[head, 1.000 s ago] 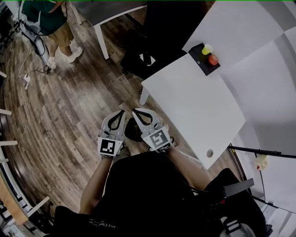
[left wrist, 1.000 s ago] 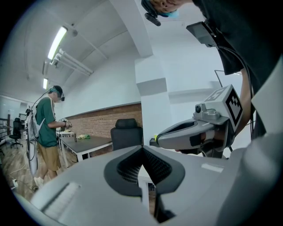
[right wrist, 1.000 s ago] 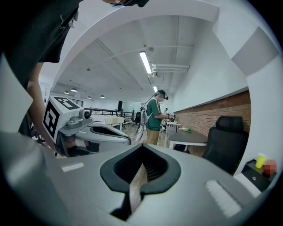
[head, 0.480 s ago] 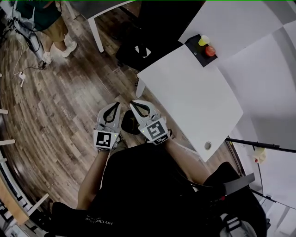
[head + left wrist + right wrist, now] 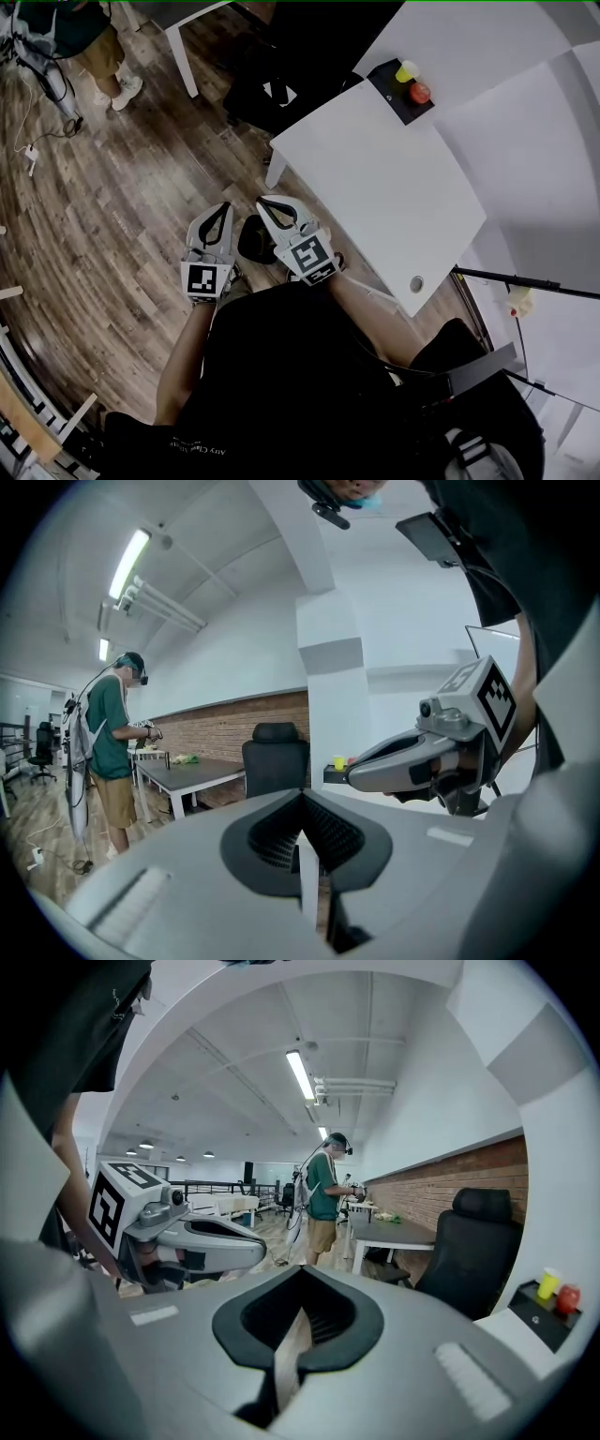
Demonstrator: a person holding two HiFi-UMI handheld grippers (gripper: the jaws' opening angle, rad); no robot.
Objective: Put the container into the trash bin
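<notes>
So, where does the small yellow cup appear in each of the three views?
Head view: the yellow cup is near the top, right of centre, on a black box on the white table.
Left gripper view: just right of centre, very small.
Right gripper view: at the far right edge, below the middle.
Shared landmark: the black office chair, left of the cup in every view.

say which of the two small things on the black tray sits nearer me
The red one; the yellow cup stands just behind it on the black tray, farther from you.
</notes>
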